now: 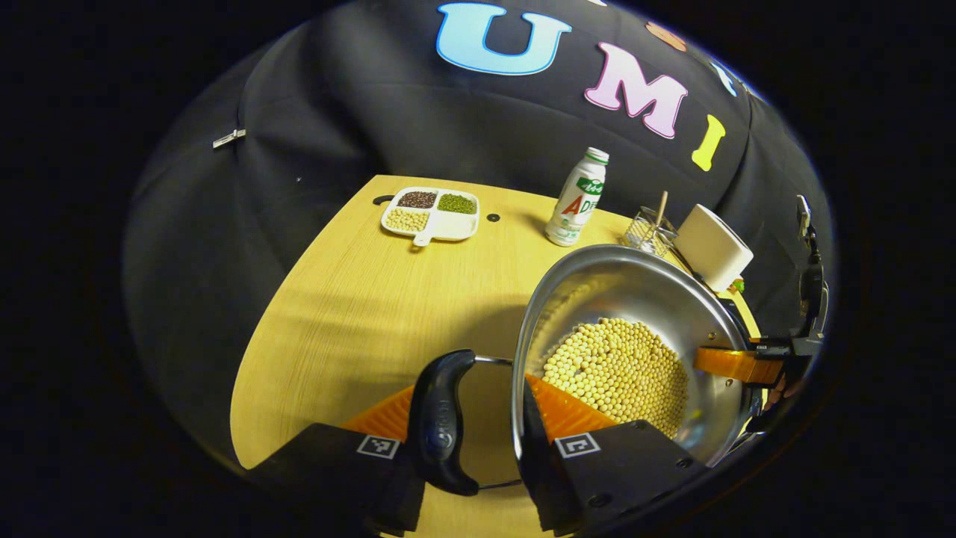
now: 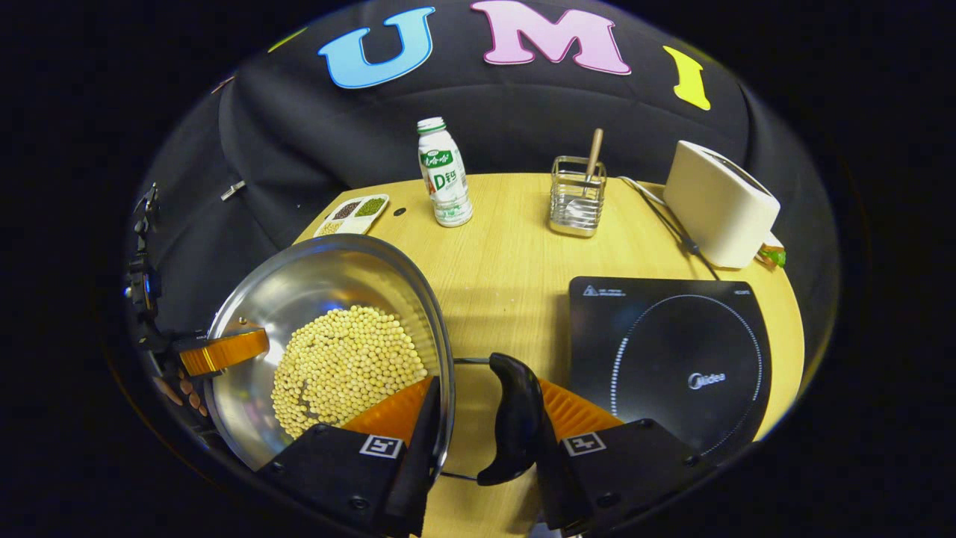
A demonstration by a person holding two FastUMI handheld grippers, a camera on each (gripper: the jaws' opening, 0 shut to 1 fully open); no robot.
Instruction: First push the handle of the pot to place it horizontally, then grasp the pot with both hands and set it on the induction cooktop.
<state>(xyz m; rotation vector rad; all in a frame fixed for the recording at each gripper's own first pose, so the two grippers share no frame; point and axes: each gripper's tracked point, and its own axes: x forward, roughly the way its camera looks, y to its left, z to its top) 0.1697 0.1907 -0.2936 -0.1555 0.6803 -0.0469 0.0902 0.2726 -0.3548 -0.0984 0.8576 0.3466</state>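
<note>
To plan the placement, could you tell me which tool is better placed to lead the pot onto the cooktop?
Right: the cooktop lies beside the right tool, which straddles the handle of the pot.

Readable marks on cooktop, bottle and grippers

"Midea" in pale letters on the induction cooktop (image 2: 667, 360), plus a small warning triangle at its far left corner; large "AD" on the bottle (image 1: 576, 198) label, smaller print too blurred to read; square black-and-white coded tags on both grippers' bodies.
</note>
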